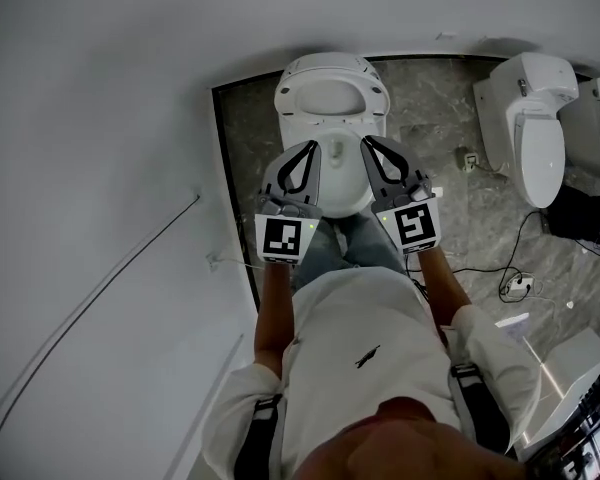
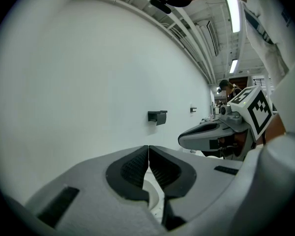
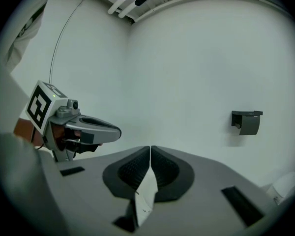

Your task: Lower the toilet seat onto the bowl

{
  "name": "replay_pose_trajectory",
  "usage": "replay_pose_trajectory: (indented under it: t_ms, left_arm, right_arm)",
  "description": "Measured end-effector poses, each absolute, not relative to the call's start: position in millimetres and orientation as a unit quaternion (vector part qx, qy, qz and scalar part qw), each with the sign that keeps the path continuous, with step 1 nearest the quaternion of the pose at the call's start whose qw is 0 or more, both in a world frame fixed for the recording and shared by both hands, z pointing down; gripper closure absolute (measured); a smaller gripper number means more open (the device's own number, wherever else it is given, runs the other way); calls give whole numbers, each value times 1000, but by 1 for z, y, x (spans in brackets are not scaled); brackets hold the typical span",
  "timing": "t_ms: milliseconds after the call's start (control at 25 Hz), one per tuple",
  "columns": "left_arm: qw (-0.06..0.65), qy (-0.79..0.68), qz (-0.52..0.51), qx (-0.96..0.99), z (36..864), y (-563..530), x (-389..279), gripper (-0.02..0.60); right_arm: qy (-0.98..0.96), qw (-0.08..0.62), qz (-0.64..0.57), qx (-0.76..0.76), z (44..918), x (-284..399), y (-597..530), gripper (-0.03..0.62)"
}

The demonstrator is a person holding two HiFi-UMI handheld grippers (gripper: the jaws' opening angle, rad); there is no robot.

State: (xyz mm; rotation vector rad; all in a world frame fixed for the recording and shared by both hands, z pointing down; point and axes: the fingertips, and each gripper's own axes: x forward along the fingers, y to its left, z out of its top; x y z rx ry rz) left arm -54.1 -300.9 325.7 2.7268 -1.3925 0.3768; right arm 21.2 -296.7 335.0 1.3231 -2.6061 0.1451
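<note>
A white toilet (image 1: 332,88) stands against the wall ahead of me in the head view. Its oval seat ring (image 1: 330,98) shows at the back, and I cannot tell whether it is raised or flat. The bowl's front (image 1: 342,190) lies between my two grippers. My left gripper (image 1: 315,146) and right gripper (image 1: 365,140) hang side by side over the bowl, both shut and holding nothing. In the left gripper view the jaws (image 2: 148,147) meet, with the right gripper (image 2: 206,134) beside them. The right gripper view shows closed jaws (image 3: 150,148) and the left gripper (image 3: 96,128).
A second white toilet (image 1: 530,118) stands to the right on the grey marble floor (image 1: 450,208). Cables and a power strip (image 1: 517,286) lie on that floor. A white wall (image 1: 100,168) runs along the left. A dark holder (image 2: 157,116) hangs on the wall.
</note>
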Motion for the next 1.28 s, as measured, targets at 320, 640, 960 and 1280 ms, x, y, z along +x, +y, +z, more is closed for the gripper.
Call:
replay_pose_trajectory:
  t_ms: [320, 640, 960, 1280]
  left_arm:
    - [44, -442, 122, 888, 357, -331, -65, 554]
    - [31, -402, 136, 905, 389, -358, -81, 554]
    - [39, -393, 143, 907, 416, -381, -95, 554]
    - [33, -378, 147, 914, 438, -401, -98, 552]
  right_arm:
    - [-869, 115, 35, 479, 355, 18, -319, 563]
    - [-844, 136, 26, 518, 378, 13, -338, 563]
    - [-831, 163, 16, 531, 406, 9, -356, 563]
    - [-824, 184, 24, 535, 436, 9, -370, 563]
